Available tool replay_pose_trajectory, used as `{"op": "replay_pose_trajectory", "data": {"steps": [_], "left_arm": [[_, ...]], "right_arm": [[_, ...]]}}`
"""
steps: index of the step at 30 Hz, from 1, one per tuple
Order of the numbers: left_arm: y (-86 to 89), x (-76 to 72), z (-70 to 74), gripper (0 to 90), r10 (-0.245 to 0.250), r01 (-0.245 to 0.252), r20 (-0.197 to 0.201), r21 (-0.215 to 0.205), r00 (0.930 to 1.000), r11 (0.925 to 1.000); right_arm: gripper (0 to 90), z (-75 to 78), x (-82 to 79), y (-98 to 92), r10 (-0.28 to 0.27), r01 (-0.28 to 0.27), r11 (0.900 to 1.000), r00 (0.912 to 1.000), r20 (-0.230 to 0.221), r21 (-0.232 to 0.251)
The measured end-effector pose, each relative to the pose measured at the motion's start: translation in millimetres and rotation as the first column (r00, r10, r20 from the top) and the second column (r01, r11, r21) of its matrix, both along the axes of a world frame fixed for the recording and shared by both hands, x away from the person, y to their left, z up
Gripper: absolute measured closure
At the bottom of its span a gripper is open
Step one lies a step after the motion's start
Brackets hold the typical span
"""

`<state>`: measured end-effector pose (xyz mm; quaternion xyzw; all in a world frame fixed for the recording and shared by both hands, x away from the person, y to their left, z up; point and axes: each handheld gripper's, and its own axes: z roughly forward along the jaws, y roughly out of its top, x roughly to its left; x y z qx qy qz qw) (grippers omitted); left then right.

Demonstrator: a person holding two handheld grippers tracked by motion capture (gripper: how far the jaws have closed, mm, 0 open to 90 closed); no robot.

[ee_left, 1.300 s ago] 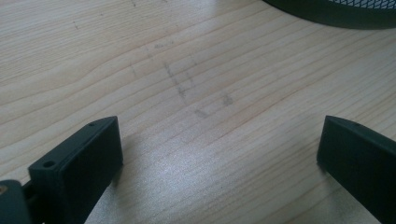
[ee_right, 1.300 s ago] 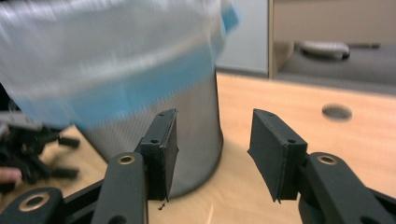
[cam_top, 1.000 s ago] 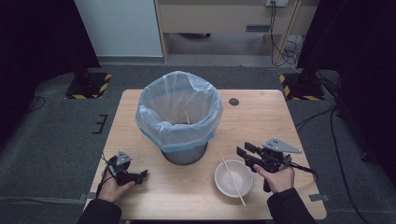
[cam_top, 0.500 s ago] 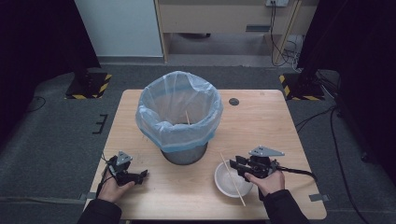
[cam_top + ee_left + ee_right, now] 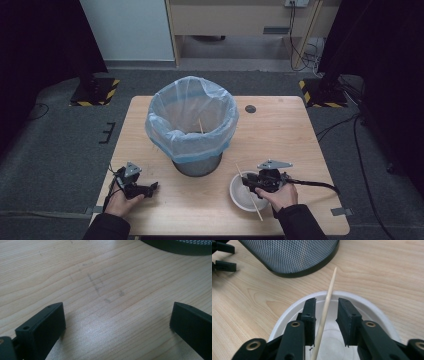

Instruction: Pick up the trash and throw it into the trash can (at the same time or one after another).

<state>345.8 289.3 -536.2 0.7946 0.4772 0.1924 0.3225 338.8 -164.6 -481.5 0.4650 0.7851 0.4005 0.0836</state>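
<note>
A thin wooden stick (image 5: 240, 174) lies slanted across a white bowl (image 5: 235, 189) near the table's front right. My right gripper (image 5: 248, 182) is low over the bowl. In the right gripper view its jaws (image 5: 327, 302) stand either side of the stick (image 5: 330, 293); they have just been closing, a gap remains on one side, and the pads do not press it. My left gripper (image 5: 151, 188) rests on the table at the front left, wide open, with only bare wood between its fingers (image 5: 117, 315).
A black mesh bin (image 5: 192, 125) with a pale blue liner stands mid-table, another stick (image 5: 201, 126) inside it. Its base (image 5: 292, 255) is just beyond the bowl rim (image 5: 372, 306). A small dark disc (image 5: 250, 108) lies at the back right.
My right gripper has come down and moved left over the bowl, and its jaws have narrowed around the stick. The left gripper has stayed put.
</note>
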Motion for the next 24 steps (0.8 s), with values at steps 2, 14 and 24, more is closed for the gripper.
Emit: {"op": "replay_pose_trajectory", "data": {"steps": [2,14,24], "left_arm": [[0.0,0.0,0.0,0.0,0.0,0.0,0.0,0.0,1.0,1.0],[0.0,0.0,0.0,0.0,0.0,0.0,0.0,0.0,1.0,1.0],[0.0,0.0,0.0,0.0,0.0,0.0,0.0,0.0,1.0,1.0]], "right_arm": [[72.1,-1.1,0.8,1.4,0.0,0.0,1.0,0.9999,-0.017,0.0],[79.4,-6.9,5.4,5.6,-0.005,0.002,1.0,0.9962,-0.087,-0.029],[85.6,-1.9,6.1,2.3,-0.008,0.007,1.0,0.9963,-0.085,-0.022]]}}
